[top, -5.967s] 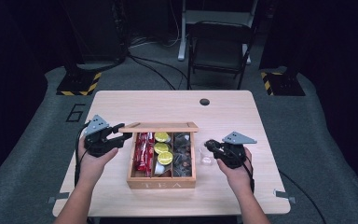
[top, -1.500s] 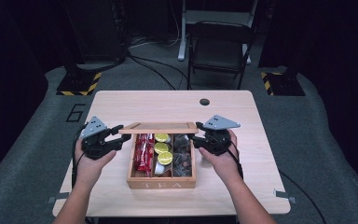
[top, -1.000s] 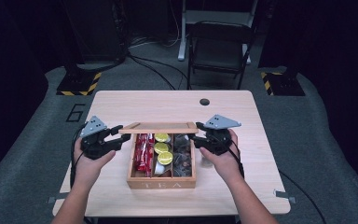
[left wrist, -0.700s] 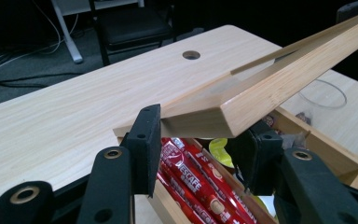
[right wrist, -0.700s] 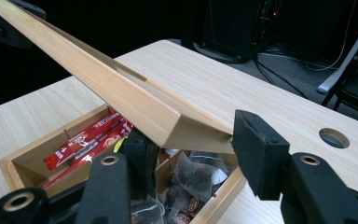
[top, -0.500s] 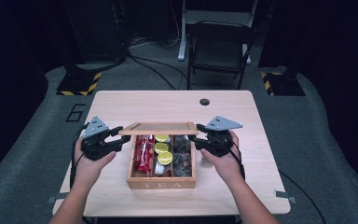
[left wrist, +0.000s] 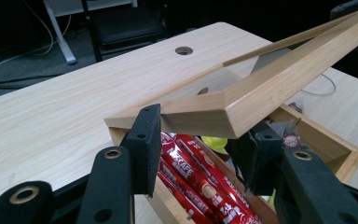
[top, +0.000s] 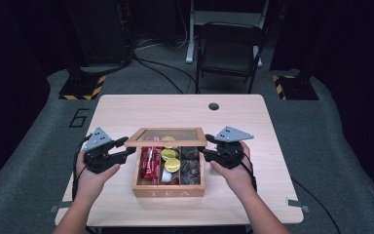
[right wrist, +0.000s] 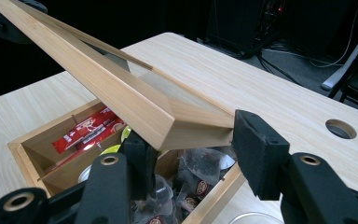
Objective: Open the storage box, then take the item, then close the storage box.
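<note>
We hold the wooden lid point(top: 166, 137) raised over the tea box point(top: 168, 186). Our left gripper point(left wrist: 196, 154) is clamped on its left corner. Our right gripper point(right wrist: 191, 154) grips the right corner.

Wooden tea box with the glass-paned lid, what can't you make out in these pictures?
- High view: the rear compartments of the wooden tea box are hidden under the raised glass-paned wooden lid.
- Left gripper view: the red coffee sticks are cut off by the bottom edge and the jaws.
- Right gripper view: the clear sachets carry print too small to read.
</note>
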`<action>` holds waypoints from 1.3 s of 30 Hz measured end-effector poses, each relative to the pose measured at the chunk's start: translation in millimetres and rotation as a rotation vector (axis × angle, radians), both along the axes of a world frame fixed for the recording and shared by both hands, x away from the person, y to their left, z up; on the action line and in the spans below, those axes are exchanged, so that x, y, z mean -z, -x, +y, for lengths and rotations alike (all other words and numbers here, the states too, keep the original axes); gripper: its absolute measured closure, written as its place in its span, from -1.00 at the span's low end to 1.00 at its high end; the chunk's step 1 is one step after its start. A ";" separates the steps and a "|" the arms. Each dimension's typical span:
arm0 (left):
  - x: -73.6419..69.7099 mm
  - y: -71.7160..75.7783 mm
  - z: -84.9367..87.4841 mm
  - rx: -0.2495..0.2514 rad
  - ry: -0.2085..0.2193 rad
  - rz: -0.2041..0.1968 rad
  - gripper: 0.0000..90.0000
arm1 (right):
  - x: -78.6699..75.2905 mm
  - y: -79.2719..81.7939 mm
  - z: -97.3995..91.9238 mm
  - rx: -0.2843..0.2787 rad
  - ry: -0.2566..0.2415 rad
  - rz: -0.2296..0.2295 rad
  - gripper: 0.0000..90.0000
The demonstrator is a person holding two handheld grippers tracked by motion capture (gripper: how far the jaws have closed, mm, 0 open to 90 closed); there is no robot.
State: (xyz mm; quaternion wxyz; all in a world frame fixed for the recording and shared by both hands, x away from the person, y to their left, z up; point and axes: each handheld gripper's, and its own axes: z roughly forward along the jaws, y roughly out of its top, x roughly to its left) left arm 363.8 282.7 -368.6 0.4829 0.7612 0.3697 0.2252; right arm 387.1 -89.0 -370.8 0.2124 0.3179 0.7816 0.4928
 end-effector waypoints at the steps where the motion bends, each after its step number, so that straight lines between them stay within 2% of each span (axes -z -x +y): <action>1: 0.4 1.0 0.2 0.002 0.000 0.003 0.22 | 0.7 0.9 0.0 0.001 -0.004 0.004 0.14; 7: 3.0 5.6 -0.7 0.003 -0.022 0.001 0.21 | 5.0 5.1 -0.3 0.006 -0.010 0.007 0.14; 17: 10.4 13.6 -0.8 0.007 -0.030 0.003 0.21 | 12.5 12.2 -2.1 0.000 -0.008 0.022 0.14; 29: 18.3 21.6 -0.3 0.005 -0.021 -0.009 0.21 | 19.9 18.5 -3.6 -0.004 -0.001 0.024 0.15; 38: 25.8 27.9 0.2 0.009 -0.017 -0.001 0.21 | 27.4 25.6 -7.9 -0.014 -0.034 0.059 0.20; 39: 26.4 28.5 0.7 0.014 -0.019 0.001 0.21 | 28.3 25.8 -8.0 -0.016 -0.031 0.051 0.20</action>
